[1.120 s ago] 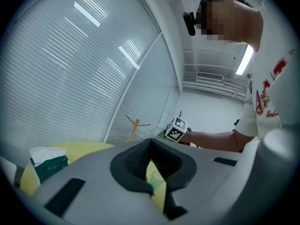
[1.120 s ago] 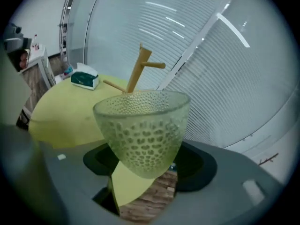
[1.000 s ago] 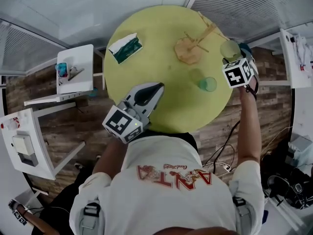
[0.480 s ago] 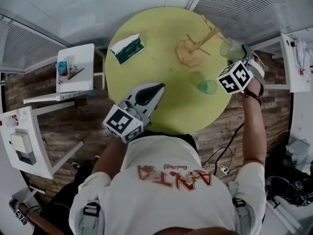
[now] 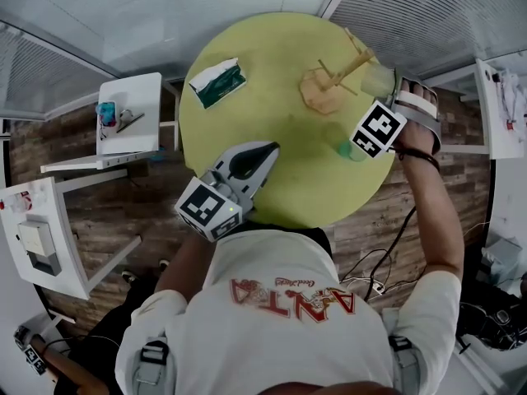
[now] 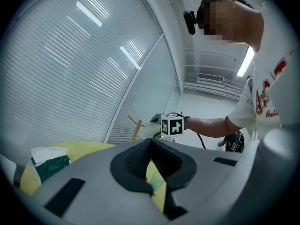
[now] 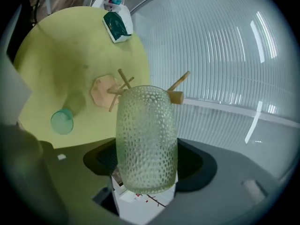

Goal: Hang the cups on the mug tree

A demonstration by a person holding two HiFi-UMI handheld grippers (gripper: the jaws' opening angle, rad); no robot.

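Right gripper view: cup (image 7: 146, 139) along jaws

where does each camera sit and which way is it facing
Head view: on the person's head, looking steeply down at the yellow table; shows shoulders, both arms, the left gripper and right gripper.
Left gripper view: on the left gripper, looking level across the table toward the blinds; shows its shut jaws and the person's right arm.
Right gripper view: on the right gripper, tilted down at the table; shows its jaws clamping a dimpled cup.
Shared: all three show the mug tree.
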